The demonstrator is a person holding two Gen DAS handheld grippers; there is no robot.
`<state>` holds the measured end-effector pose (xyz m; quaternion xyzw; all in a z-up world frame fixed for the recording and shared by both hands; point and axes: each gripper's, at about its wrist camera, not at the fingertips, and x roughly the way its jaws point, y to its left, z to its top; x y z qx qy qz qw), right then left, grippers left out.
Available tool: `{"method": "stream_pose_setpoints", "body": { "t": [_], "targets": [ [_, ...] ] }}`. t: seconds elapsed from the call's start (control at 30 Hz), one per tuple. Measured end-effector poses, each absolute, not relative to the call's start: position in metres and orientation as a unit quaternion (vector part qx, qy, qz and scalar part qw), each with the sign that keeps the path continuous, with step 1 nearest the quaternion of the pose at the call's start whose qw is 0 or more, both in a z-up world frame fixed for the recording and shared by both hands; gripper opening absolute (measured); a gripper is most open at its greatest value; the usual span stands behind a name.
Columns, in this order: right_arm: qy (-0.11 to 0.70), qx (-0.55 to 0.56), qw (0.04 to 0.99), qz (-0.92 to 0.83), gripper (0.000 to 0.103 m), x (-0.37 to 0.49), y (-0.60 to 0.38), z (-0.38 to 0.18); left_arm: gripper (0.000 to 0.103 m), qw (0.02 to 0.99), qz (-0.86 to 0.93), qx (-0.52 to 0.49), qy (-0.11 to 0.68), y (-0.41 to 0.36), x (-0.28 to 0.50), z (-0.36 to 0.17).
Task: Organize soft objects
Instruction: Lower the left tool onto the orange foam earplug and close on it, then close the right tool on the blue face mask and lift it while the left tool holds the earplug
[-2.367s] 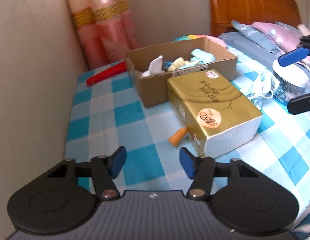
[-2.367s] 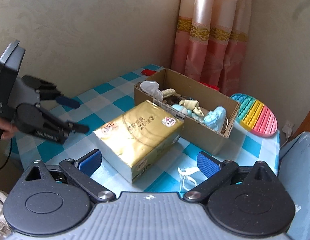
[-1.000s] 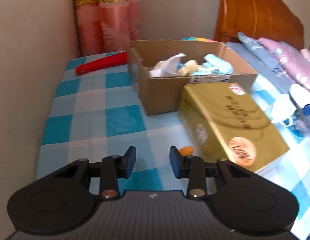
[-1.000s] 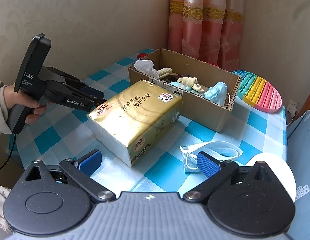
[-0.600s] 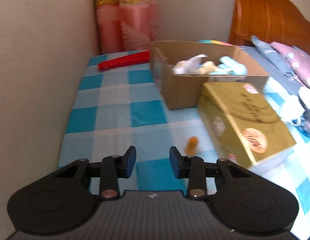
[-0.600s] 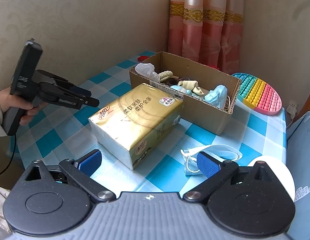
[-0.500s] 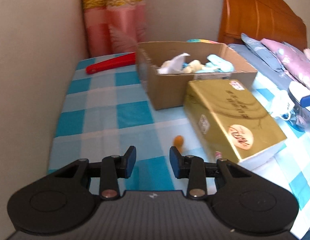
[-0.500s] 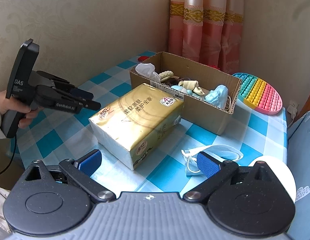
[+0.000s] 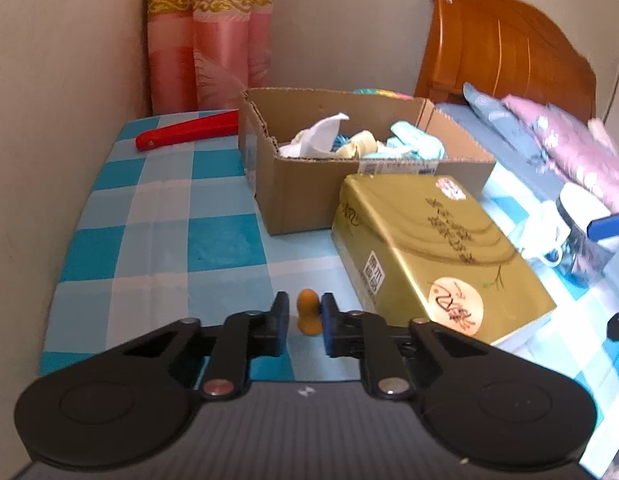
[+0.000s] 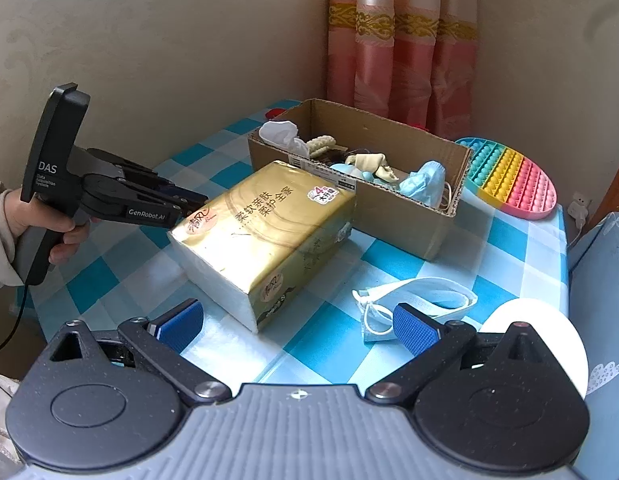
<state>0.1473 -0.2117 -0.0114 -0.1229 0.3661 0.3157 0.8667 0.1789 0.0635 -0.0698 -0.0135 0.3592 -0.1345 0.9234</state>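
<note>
One small orange sponge [image 9: 308, 312] now sits pinched between the pads of the left claw [image 9: 305, 316], whose jaws have just been closing on it, low over the checked cloth [image 9: 165, 208]. Ahead and to its right wait the tissue pack [image 9: 441, 252] and cardboard box [image 9: 309, 200], the likely destination. The right claw [image 10: 297, 326] hangs spread and empty.

A small orange sponge [image 9: 308, 311], egg-shaped with a narrower waist, stands upright on the blue-and-white checked bench [image 9: 165, 216], just beside the gold tissue pack [image 9: 437, 248]. The pack lies flat and skewed, close against the open cardboard box [image 9: 309, 196], which holds crumpled white, cream and light blue soft pieces. A pale blue face mask [image 10: 413, 300] lies loose on the bench nearby.
</note>
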Motion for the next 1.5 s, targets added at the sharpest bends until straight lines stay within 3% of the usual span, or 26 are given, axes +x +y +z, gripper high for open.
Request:
{"method": "stream_pose_setpoints", "body": {
  "t": [0.43,0.93,1.2,1.37,1.5],
  "targets": [
    [0.345,-0.209,0.873,0.272,0.103,0.182,-0.214,-0.006,0.01,0.927,-0.093,-0.007,0.362,0.066,0.17,-0.06],
    [0.494,-0.305,0.771,0.263,0.102,0.262,-0.184,-0.047,0.01,0.925,-0.093,-0.011,0.368,0.065,0.17,-0.065],
    [0.525,-0.307,0.752,0.256,0.082,0.271,-0.182,-0.059,0.01,0.925,-0.091,-0.015,0.368,0.066,0.17,-0.065],
    [0.526,-0.299,0.755,0.253,0.063,0.273,-0.184,-0.057,0.01,0.926,-0.089,-0.015,0.367,0.067,0.17,-0.065],
    [0.521,-0.296,0.76,0.253,0.056,0.271,-0.183,-0.054,0.01,0.927,-0.089,-0.014,0.364,0.067,0.168,-0.062]
  ]
}}
